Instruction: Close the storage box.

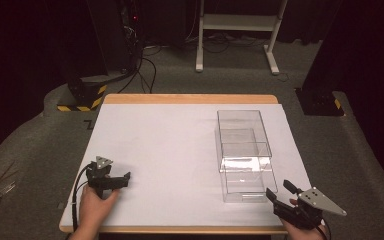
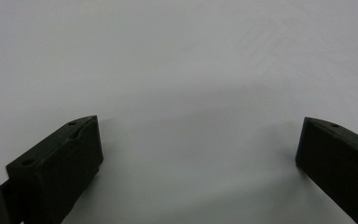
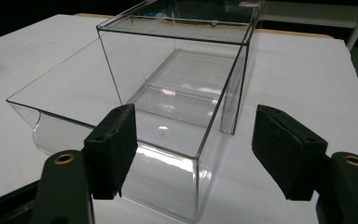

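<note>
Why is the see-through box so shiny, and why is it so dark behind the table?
In the right gripper view, lamp light bounces off the clear box, making bright streaks on its front wall. In the high view the white table is lit brightly while the room behind stays dark. In the left gripper view the tabletop looks soft and blurry, with faint shadows beside the open jaws.

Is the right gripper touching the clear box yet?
Cannot tell. In the right gripper view the right gripper straddles the clear box corner, jaws open; no plain gap or contact.
</note>
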`<action>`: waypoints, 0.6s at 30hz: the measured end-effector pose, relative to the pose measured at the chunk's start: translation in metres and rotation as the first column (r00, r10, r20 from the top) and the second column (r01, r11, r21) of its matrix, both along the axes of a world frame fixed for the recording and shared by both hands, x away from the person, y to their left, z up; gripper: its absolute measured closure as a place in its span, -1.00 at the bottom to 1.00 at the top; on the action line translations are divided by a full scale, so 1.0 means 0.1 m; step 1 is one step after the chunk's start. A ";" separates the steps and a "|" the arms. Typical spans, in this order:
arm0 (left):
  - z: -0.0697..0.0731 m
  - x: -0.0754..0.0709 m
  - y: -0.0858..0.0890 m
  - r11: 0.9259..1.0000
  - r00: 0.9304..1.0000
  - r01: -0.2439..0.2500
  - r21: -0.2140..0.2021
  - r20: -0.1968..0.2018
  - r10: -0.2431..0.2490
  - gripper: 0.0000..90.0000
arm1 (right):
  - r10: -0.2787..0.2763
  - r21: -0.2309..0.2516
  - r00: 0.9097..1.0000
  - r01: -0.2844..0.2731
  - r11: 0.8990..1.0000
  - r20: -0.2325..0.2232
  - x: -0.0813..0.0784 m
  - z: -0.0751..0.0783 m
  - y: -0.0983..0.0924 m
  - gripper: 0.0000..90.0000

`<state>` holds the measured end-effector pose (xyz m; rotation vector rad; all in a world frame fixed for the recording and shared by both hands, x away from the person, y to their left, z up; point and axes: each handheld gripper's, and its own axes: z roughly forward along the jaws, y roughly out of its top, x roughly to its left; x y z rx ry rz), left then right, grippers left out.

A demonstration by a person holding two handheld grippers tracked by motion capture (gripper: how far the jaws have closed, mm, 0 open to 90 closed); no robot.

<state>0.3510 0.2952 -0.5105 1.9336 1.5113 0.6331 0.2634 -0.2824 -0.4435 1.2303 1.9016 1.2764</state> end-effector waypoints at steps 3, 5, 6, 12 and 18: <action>0.00 0.00 0.00 1.000 1.000 0.000 0.000 0.000 0.000 -0.99 | 0.001 0.002 1.000 -0.001 1.000 0.000 0.04 0.00 0.03 -0.30; 0.00 0.00 0.00 1.000 1.000 -0.001 -0.002 0.000 0.001 -0.99 | 0.002 0.000 1.000 -0.002 1.000 0.003 0.07 0.00 0.04 -0.30; 0.00 0.00 0.00 1.000 1.000 0.000 0.000 0.000 0.000 -0.99 | 0.005 0.001 1.000 -0.005 1.000 0.003 0.08 0.00 0.05 -0.31; 0.00 0.00 0.00 1.000 1.000 -0.001 -0.002 0.000 0.001 -0.99 | 0.002 -0.001 1.000 -0.002 1.000 0.005 0.12 0.01 0.06 -0.30; 0.00 0.00 0.00 1.000 1.000 -0.001 -0.002 0.000 0.001 -0.99 | 0.000 -0.001 1.000 0.000 1.000 0.009 0.14 0.02 0.06 -0.31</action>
